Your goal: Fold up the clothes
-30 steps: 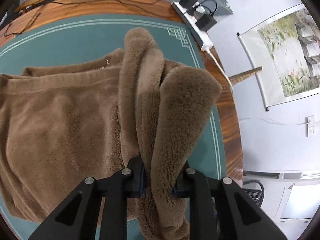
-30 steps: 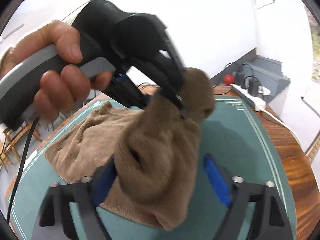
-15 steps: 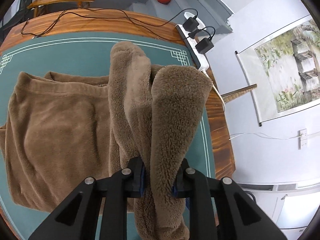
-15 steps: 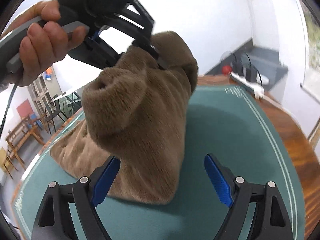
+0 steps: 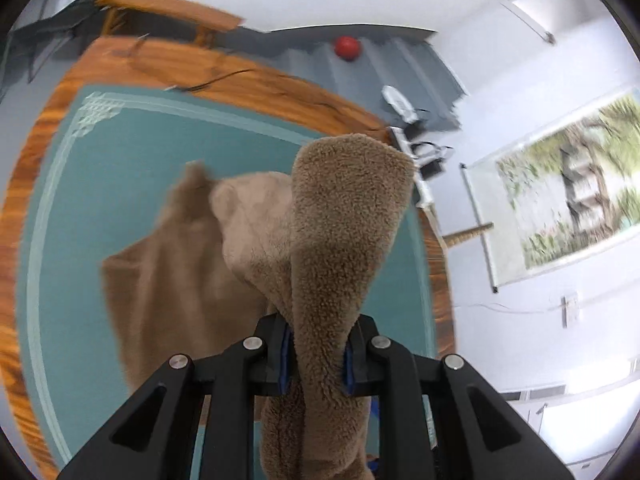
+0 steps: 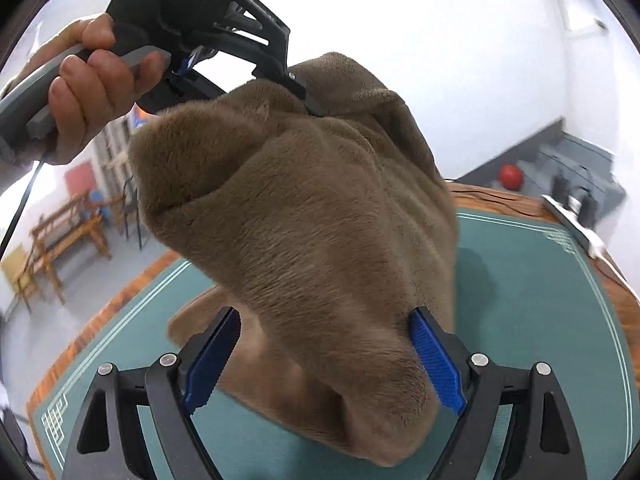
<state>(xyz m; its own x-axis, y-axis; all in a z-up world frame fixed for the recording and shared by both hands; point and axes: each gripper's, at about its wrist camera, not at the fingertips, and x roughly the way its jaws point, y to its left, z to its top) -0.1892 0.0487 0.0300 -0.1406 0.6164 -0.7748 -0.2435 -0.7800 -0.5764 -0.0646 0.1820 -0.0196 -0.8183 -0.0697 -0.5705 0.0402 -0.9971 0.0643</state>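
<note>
The brown fleece garment (image 5: 344,240) is held pinched in the left gripper (image 5: 316,354) above the bench (image 5: 120,152), while the right gripper (image 6: 324,356), fingers spread around hanging fabric, risks a bunched, uneven grab.

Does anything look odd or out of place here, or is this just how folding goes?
Nothing looks spilled or damaged. The brown fleece garment hangs bunched from the left hand-held gripper, lifted above the green mat. The right hand-held gripper is open with fabric between its fingers, not clamped on it.
</note>
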